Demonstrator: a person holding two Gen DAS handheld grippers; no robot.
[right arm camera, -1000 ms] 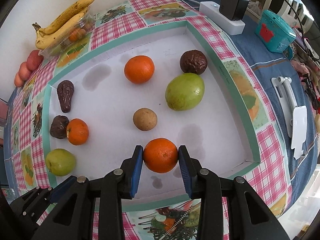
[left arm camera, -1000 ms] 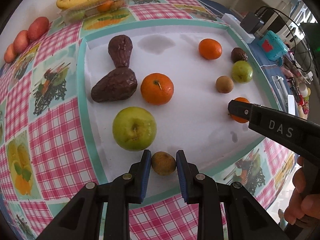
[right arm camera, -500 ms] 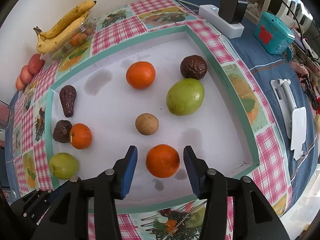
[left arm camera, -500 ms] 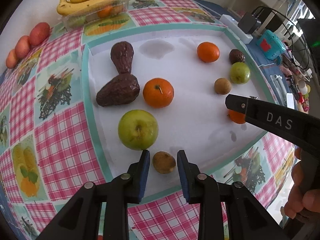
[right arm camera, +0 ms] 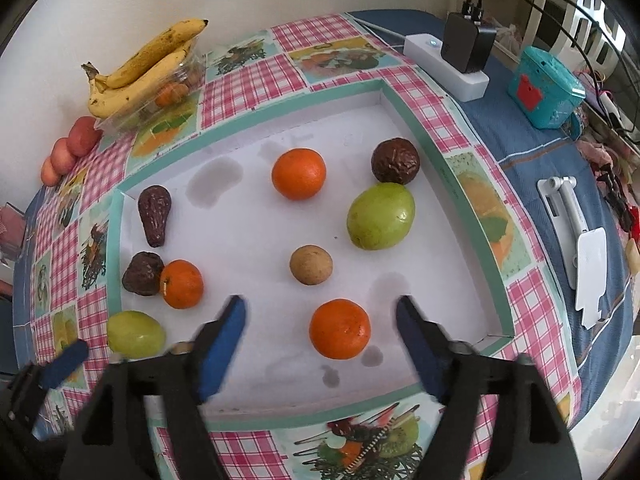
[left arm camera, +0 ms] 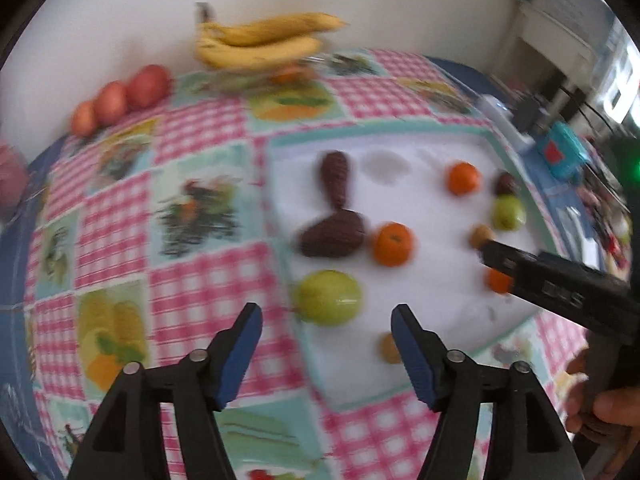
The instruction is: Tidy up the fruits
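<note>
Left gripper (left arm camera: 326,330) angled steeply down, jaws opening, nothing pressed between the pads. Right gripper (right arm camera: 320,322) also angled steeply down, jaws opening, pads apart. Hand (left arm camera: 608,412) gripping the right handle.

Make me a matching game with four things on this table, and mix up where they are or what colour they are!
Things:
1. bananas
2. big green fruit
3. small brown round fruit
4. power strip

Clues:
A. white, with a black charger plugged into it
B. yellow, on top of a clear box by the wall
C. right beside the dark wrinkled ball
D. in the middle of the white sheet, touching nothing

Pairs: 1-B, 2-C, 3-D, 4-A
</note>
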